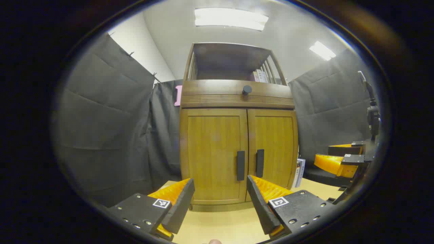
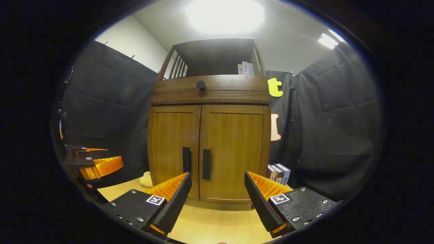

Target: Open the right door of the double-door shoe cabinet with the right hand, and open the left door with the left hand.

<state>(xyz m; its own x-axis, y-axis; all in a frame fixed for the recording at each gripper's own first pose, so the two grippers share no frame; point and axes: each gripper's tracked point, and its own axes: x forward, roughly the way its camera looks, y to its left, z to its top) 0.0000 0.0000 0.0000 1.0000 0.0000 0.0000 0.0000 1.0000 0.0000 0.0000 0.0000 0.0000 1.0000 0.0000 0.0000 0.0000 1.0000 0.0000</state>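
Note:
A wooden double-door shoe cabinet (image 1: 237,101) stands on the light table straight ahead, both doors shut. In the left gripper view its left door (image 1: 213,152) carries a dark vertical handle (image 1: 240,165), and the right door (image 1: 273,145) has its own handle (image 1: 260,163). My left gripper (image 1: 220,200) is open, a short way in front of the doors, touching nothing. In the right gripper view the cabinet (image 2: 210,91) shows the right door (image 2: 234,149) with handle (image 2: 206,164) and the left-door handle (image 2: 186,160). My right gripper (image 2: 217,198) is open and apart from the doors.
Books (image 2: 279,173) lean beside the cabinet's right side; more books (image 2: 245,68) sit on its open top shelf. A round knob (image 1: 247,89) sits on the drawer front. A small pale object (image 2: 147,179) lies left of the cabinet. The other gripper (image 1: 339,162) hovers at right.

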